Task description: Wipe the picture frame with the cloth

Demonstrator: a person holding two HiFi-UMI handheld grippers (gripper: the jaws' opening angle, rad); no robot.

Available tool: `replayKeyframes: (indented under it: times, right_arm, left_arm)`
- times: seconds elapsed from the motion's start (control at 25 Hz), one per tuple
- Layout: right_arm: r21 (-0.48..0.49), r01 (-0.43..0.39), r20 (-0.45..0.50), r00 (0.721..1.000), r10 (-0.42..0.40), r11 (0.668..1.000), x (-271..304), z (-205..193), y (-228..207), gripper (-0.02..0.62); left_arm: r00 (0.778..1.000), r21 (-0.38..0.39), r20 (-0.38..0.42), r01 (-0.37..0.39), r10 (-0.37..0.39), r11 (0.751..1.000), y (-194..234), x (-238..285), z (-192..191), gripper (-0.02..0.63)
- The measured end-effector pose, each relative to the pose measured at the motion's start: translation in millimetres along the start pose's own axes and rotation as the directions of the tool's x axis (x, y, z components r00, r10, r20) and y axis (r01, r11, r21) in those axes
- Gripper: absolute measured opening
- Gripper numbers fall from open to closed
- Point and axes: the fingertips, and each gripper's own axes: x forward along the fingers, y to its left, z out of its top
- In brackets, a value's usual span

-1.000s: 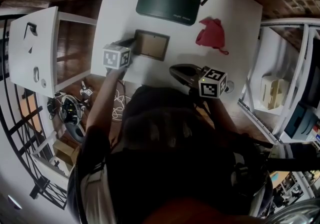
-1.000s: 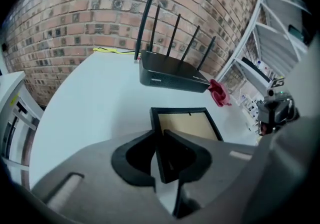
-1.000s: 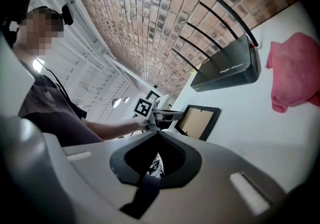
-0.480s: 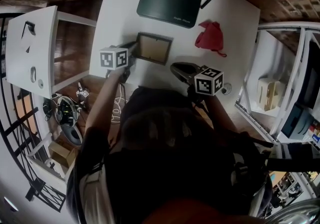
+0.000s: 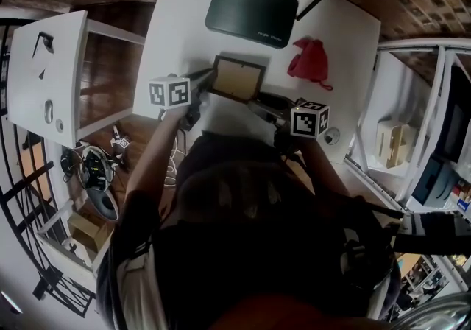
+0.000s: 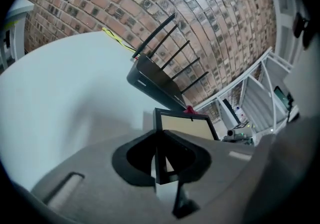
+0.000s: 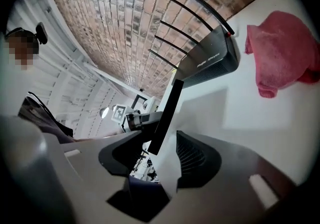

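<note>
The dark-rimmed picture frame (image 5: 237,78) with a tan face is tilted up off the white table (image 5: 346,34). My left gripper (image 5: 200,79) is shut on its left rim; in the left gripper view the frame (image 6: 184,128) stands on edge, pinched in that gripper (image 6: 159,157). My right gripper (image 5: 263,104) sits at the frame's near right side. Its jaws have just been opening and stand wide, with the frame's thin edge (image 7: 166,110) between them in the right gripper (image 7: 161,155), untouched. The red cloth (image 5: 310,60) (image 7: 285,50) lies crumpled to the right, apart from both grippers.
A black router (image 5: 252,3) with several antennas (image 7: 210,60) stands at the back of the table, behind the frame. A white side table (image 5: 44,74) is on the left and white shelving (image 5: 412,137) on the right. Cables (image 5: 96,166) lie on the floor.
The frame, flat on the table a second ago, has been raised on edge by my left gripper and shifted toward the right gripper, whose jaws now bracket its edge.
</note>
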Motion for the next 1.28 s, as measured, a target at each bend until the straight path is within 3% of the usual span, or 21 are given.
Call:
replayKeyframes:
  times: [0.08, 0.2, 0.36, 0.52, 0.64, 0.76, 0.92, 1.0, 1.16, 1.28]
  right_arm:
    - [0.024, -0.037, 0.033, 0.999, 0.036, 0.999, -1, 5, 8, 0.124]
    - [0.067, -0.05, 0.051, 0.998, 0.046, 0.996, -4, 13, 16, 0.1]
    - [0.06, 0.053, 0.059, 0.997, -0.056, 0.997, -8, 21, 13, 0.08]
    - [0.084, 0.179, 0.104, 0.977, -0.187, 0.98, -18, 29, 0, 0.077]
    - [-0.016, 0.261, 0.1, 0.961, -0.258, 0.965, -16, 33, 3, 0.075]
    - [-0.117, 0.299, 0.087, 0.953, -0.29, 0.947, -6, 31, 15, 0.075]
    - [-0.236, 0.321, 0.083, 0.947, -0.31, 0.917, 11, 28, 34, 0.078]
    - [-0.282, 0.333, 0.094, 0.943, -0.319, 0.9, 17, 29, 41, 0.084]
    - [-0.409, 0.352, 0.088, 0.934, -0.347, 0.842, 28, 22, 54, 0.098]
    - [-0.412, 0.328, 0.07, 0.942, -0.329, 0.85, 38, 15, 60, 0.106]
  left_arm:
    - [0.999, -0.016, -0.002, 0.039, -0.039, 0.999, -8, 4, -3, 0.048]
    - [0.997, -0.052, 0.01, 0.071, -0.071, 0.996, -11, 7, -5, 0.048]
    - [0.994, -0.086, 0.066, 0.094, -0.089, 0.992, -11, 7, 2, 0.056]
    - [0.99, -0.036, 0.072, 0.122, -0.119, 0.992, -33, 0, 14, 0.26]
    - [0.975, 0.063, 0.051, 0.214, -0.218, 0.975, -86, -4, 25, 0.333]
    - [0.959, 0.151, 0.037, 0.272, -0.281, 0.95, -136, 0, 33, 0.361]
    - [0.973, 0.21, 0.002, 0.225, -0.231, 0.951, -151, 9, 27, 0.376]
    - [0.977, 0.206, 0.024, 0.204, -0.214, 0.957, -147, 7, 29, 0.374]
    - [0.961, 0.128, 0.104, 0.241, -0.255, 0.962, -141, -5, 31, 0.373]
    - [0.951, 0.074, 0.145, 0.265, -0.274, 0.961, -130, -14, 30, 0.369]
